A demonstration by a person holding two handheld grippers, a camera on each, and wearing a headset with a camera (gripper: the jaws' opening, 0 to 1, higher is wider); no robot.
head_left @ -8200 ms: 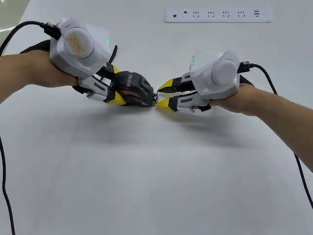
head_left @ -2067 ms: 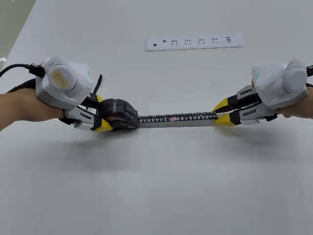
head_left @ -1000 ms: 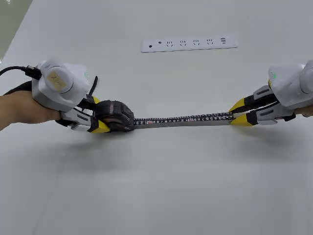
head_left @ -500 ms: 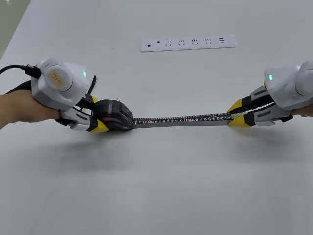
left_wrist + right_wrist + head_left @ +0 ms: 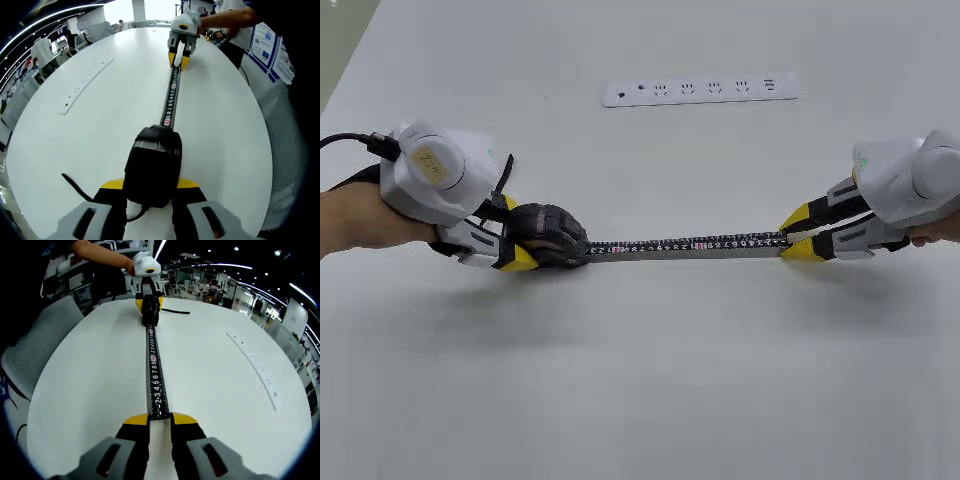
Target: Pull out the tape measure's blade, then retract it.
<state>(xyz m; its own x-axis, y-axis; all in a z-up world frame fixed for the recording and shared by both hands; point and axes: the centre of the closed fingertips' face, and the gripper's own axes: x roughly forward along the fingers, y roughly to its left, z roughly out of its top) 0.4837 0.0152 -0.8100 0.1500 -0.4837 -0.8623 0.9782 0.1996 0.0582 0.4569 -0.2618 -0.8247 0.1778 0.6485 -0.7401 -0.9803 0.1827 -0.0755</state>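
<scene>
Head view: left gripper (image 5: 520,235) has its jaws clamped on the black case (image 5: 552,234), one jaw on each side. Right gripper (image 5: 793,234) is well apart from it, jaws pinched on the tip of the blade (image 5: 685,244). Blade is pulled out and runs straight from the case to the right jaws over the white worktop (image 5: 640,380); cannot tell if it touches the surface. Power strip (image 5: 700,89) lies beyond the blade, roughly parallel to it and well apart.

Left gripper view adds: a black strap (image 5: 75,186) on the worktop just beside the left jaw, its end hidden under the gripper. Blade runs from the case mouth away to the right gripper.

Right gripper view adds: blade numerals readable, 2 to 9 upward from the jaws, then a red mark. A grey mesh chair (image 5: 35,355) stands at the worktop edge.

Count: 2 grippers, 1 case, 1 blade, 1 strap, 1 power strip
</scene>
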